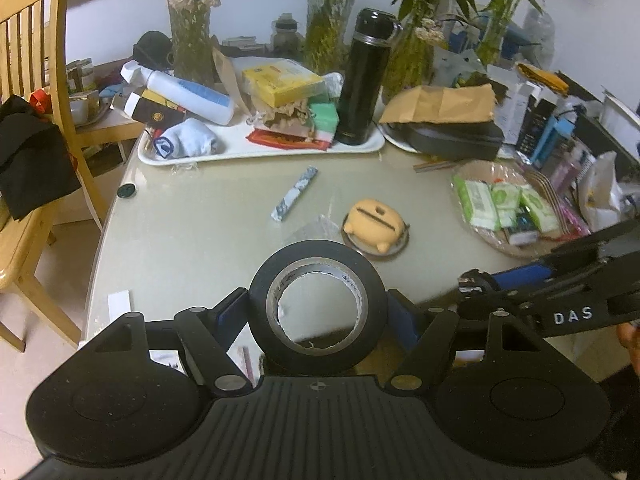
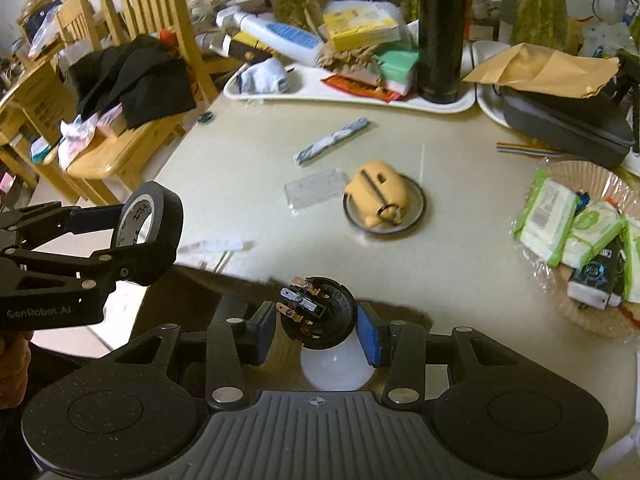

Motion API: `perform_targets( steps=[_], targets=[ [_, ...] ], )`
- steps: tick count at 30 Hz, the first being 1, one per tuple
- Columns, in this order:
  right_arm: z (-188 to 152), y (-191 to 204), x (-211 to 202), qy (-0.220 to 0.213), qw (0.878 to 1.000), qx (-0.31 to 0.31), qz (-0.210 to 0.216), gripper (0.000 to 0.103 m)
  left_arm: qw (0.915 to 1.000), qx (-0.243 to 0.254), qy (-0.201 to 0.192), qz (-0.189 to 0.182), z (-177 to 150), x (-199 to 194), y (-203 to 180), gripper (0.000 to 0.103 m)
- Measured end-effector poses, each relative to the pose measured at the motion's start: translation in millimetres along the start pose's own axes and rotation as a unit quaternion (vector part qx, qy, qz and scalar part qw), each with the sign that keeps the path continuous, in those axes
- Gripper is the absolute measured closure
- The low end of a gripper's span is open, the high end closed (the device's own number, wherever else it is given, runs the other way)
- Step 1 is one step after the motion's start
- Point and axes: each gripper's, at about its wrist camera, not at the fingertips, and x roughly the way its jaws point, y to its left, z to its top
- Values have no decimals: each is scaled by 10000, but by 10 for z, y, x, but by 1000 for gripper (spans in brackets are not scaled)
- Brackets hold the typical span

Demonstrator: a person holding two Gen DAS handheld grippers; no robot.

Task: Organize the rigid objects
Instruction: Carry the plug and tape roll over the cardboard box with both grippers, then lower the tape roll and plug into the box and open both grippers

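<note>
My left gripper (image 1: 318, 311) is shut on a black tape roll (image 1: 318, 308), held upright by its rim above the table's near edge. The right wrist view shows the same roll (image 2: 150, 220) at the left in that gripper (image 2: 154, 232). My right gripper (image 2: 317, 332) is shut on a black round electrical part (image 2: 318, 312) with copper terminals and a white body below. That gripper (image 1: 480, 284) reaches in from the right in the left wrist view. On the beige table (image 1: 200, 220) lie a blue-white patterned stick (image 1: 295, 194) and a yellow pig-shaped case (image 1: 376, 222) on a round dish.
A white tray (image 1: 240, 148) at the back holds a black flask (image 1: 366, 76), a bottle, boxes and a sock. A basket of wipe packs (image 1: 504, 204) stands at the right. A wooden chair (image 1: 24, 80) with dark cloth is left of the table. A clear packet (image 2: 314, 192) lies mid-table.
</note>
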Motion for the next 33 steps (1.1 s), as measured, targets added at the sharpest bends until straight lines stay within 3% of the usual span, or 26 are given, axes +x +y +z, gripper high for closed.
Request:
perform_targets(
  steps=[13,26,33],
  targets=[
    [-331,191,28,406,9986,-346,40,56,9998,-4,118,-168,-260,-142,-89,31],
    [-455,-13,-126,262,9994,-143,-160,56,9978,376,446,-308,-394,-90,-281,31],
    [-452,-17,-130,227,9995,-139,-190,56,9966,772,-41,-267,-345,-138,-455,25]
  ],
)
